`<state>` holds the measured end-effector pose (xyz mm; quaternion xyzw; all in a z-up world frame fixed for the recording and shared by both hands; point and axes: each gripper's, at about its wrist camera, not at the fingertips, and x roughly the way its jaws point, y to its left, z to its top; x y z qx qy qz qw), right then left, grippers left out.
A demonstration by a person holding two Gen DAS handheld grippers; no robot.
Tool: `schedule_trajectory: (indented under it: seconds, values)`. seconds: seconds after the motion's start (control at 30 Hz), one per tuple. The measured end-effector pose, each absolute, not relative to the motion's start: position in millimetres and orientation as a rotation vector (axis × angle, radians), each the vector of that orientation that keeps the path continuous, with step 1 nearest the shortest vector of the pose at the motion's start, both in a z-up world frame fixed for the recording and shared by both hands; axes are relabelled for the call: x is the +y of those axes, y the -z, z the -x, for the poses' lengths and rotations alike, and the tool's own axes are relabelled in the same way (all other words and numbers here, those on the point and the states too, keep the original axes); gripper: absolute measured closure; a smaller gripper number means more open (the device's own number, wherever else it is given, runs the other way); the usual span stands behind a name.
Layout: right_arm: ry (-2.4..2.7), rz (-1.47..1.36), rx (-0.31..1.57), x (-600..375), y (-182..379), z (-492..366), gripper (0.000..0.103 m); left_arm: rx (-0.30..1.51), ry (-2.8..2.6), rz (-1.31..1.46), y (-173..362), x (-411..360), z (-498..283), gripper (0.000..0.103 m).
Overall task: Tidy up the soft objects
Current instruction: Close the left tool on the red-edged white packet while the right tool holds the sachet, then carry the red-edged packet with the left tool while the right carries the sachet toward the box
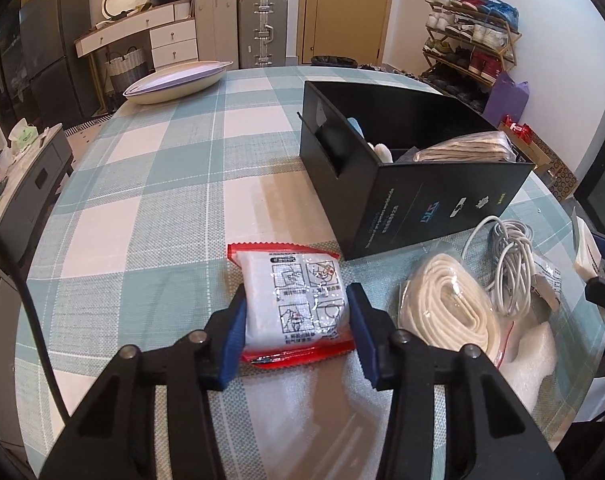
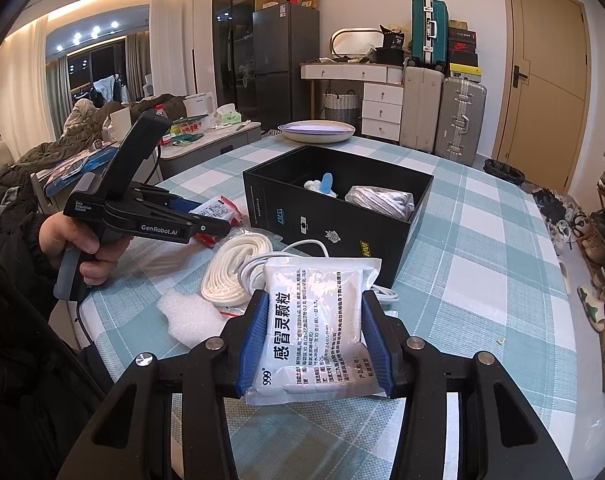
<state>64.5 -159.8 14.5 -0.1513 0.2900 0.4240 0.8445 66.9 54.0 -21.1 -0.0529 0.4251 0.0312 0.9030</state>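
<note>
My left gripper (image 1: 296,308) is shut on a red-edged white packet (image 1: 292,300), low over the checked tablecloth. My right gripper (image 2: 314,320) is shut on a white 999 sachet (image 2: 314,328), held above the table in front of the black box (image 2: 334,216). The box (image 1: 434,200) is open and holds a bagged grey cloth (image 2: 382,198) and a small blue and white item (image 2: 324,186). A bagged roll of white cord (image 1: 450,308) and a white cable (image 1: 506,256) lie beside the box. The left gripper also shows in the right wrist view (image 2: 214,226).
A white foam piece (image 2: 186,314) lies near the table's front edge. A shallow oval dish (image 1: 178,80) sits at the far end of the table. Suitcases, drawers and a shoe rack stand beyond the table.
</note>
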Motion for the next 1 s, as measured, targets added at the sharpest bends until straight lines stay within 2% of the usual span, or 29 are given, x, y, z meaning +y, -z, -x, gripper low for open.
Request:
schedule_trajectory:
  seconds: [0.67, 1.0]
  values:
    - [-0.787, 0.218, 0.55, -179, -38, -79, 0.056, 0.674, -0.034, 0.087, -37, 46, -40, 0.057]
    - [-0.741, 0.187, 0.506, -172, -60, -90, 0.056, 0.63, 0.0, 0.066, -59, 29, -44, 0.057]
